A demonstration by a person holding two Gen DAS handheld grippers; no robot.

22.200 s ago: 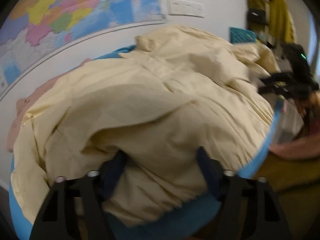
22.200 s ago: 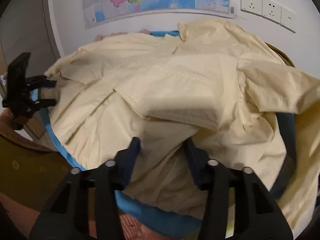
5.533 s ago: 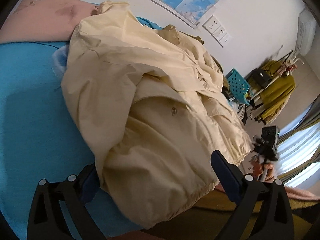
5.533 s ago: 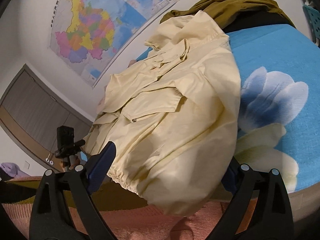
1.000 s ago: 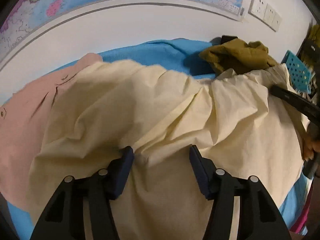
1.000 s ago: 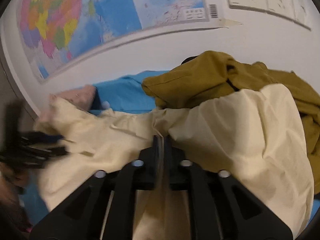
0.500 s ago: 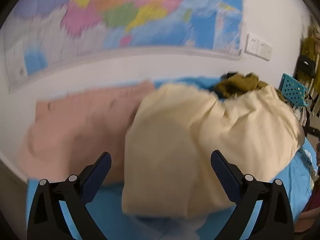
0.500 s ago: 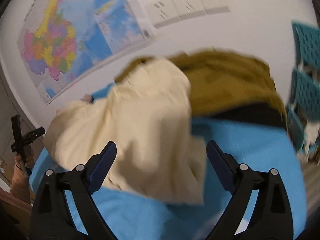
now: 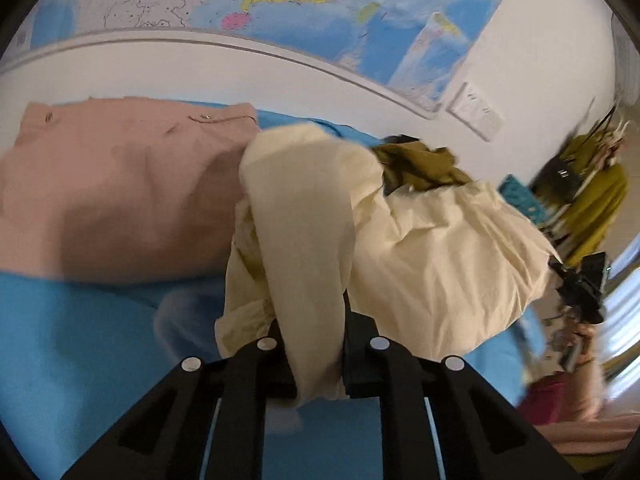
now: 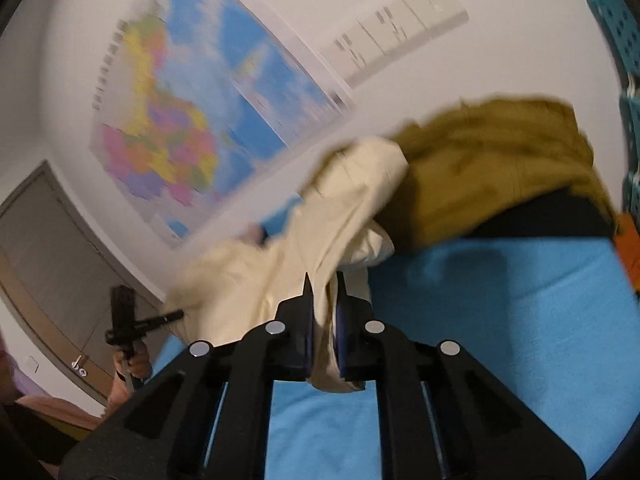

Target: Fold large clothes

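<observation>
Clamping a bunched fold of the cream jacket [image 9: 420, 256], the left hand-held gripper [image 9: 314, 344] has cloth pressed between both fingers. The right hand-held gripper [image 10: 322, 320] is likewise closed on a gathered edge of the same jacket [image 10: 256, 280], fingers nearly together with cloth between. The jacket lies crumpled on the blue bed sheet [image 9: 80, 344], stretching between the two grippers. A pink garment [image 9: 112, 192] lies just beside it toward the wall; an olive-brown garment [image 10: 492, 164] touches its far end. A map [image 9: 320, 4] hangs on the wall above.
</observation>
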